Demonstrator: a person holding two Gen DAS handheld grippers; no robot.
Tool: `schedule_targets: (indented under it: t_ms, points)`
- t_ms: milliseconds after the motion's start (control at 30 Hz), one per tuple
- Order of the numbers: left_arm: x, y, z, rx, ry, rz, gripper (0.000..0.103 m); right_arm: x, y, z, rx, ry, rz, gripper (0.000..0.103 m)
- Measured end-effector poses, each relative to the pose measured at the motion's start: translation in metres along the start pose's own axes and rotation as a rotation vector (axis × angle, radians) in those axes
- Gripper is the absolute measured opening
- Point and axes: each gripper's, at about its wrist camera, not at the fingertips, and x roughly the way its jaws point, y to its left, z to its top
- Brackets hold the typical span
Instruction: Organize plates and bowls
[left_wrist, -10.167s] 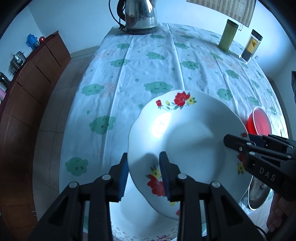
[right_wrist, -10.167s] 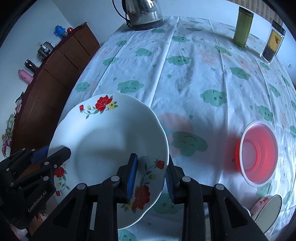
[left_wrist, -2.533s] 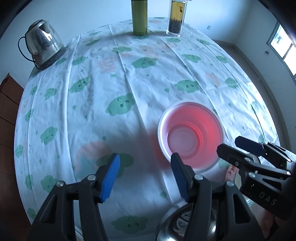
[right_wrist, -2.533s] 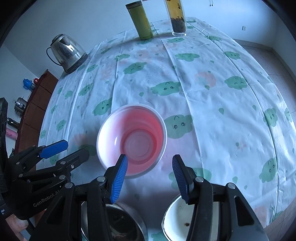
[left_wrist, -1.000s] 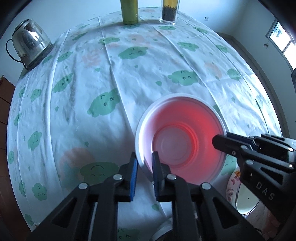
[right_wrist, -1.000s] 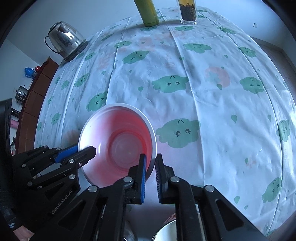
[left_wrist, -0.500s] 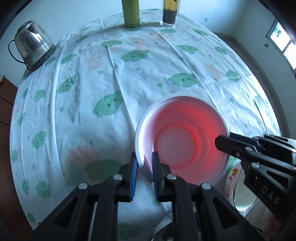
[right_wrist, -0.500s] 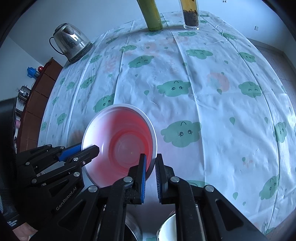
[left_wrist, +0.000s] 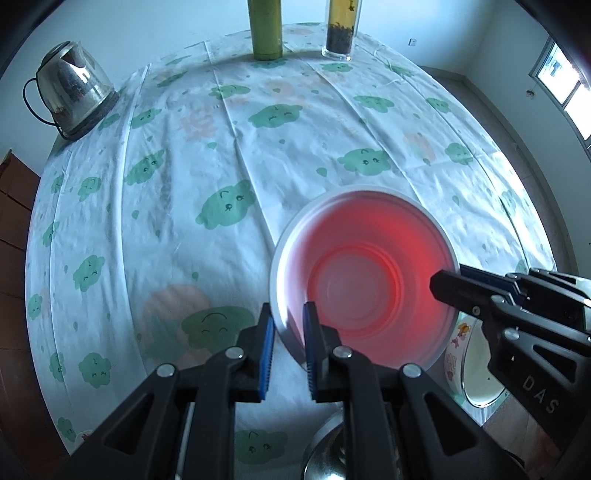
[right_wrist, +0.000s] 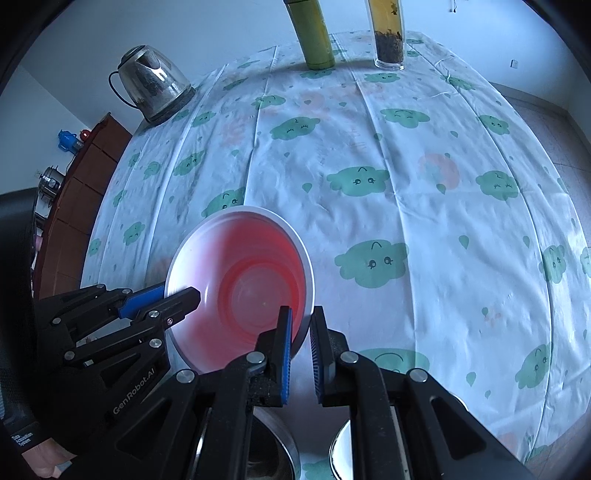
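Left wrist view: left gripper (left_wrist: 288, 343) clamps red bowl (left_wrist: 364, 280) rim between its jaws. Right gripper (right_wrist: 300, 347) pinches the opposite rim. Bowl looks empty.

The bowl (left_wrist: 364, 284) sits between the two tongs, the left tongs (left_wrist: 288, 334) on its left rim and the right tongs (right_wrist: 300, 332) on its right rim. Far ahead on the bench (left_wrist: 295, 147) stand two bottles (left_wrist: 265, 29); the kettle (left_wrist: 70, 92) stands ahead to the left.

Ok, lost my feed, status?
Left gripper and right gripper shut on red bowl rim. Bowl over tablecloth. Nothing blocking.
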Motion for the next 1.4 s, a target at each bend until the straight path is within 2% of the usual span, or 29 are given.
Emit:
schedule_targets:
  t_ms: [667,1400]
  points:
    - [-0.024,0.007,-0.016,0.001,-0.024,-0.017,0.013,-0.015,0.015,-0.013,-0.004,-0.017,-0.013,0.011]
    - [-0.054,0.005,-0.046,0.018,-0.058,-0.047,0.013,-0.042,0.030,-0.049,-0.009,-0.038,-0.030,0.012]
